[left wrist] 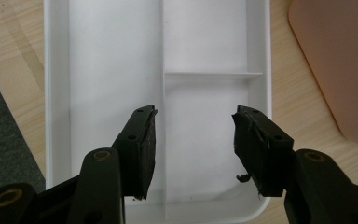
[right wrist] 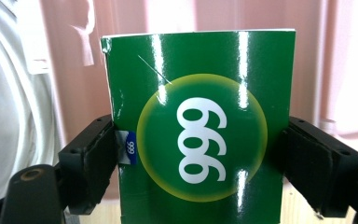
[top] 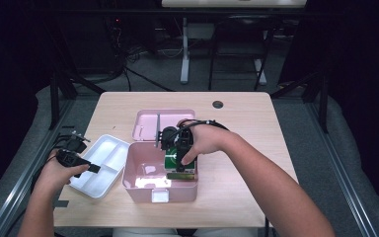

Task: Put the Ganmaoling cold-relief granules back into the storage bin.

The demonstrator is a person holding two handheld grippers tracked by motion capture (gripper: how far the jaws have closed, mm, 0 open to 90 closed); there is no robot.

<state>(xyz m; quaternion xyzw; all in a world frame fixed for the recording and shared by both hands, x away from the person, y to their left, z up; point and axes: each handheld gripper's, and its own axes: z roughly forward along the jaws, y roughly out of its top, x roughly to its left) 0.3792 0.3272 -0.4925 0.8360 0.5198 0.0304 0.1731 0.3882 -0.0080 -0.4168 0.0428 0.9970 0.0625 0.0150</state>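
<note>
Right gripper [right wrist: 200, 154] clamps green box [right wrist: 200, 121] upright, long axis vertical, inside pink case [top: 143, 180].

Green box [right wrist: 200, 126] with yellow circle, pink case [top: 160, 180], white tray [left wrist: 116, 70]

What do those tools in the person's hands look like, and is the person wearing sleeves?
Each hand holds a black tool. The left gripper has two chunky black jaws with round brass-coloured rivets; its pads look worn and frayed. The right gripper is built the same. Black cables trail from both. The forearms are bare, with no sleeves in view.
</note>
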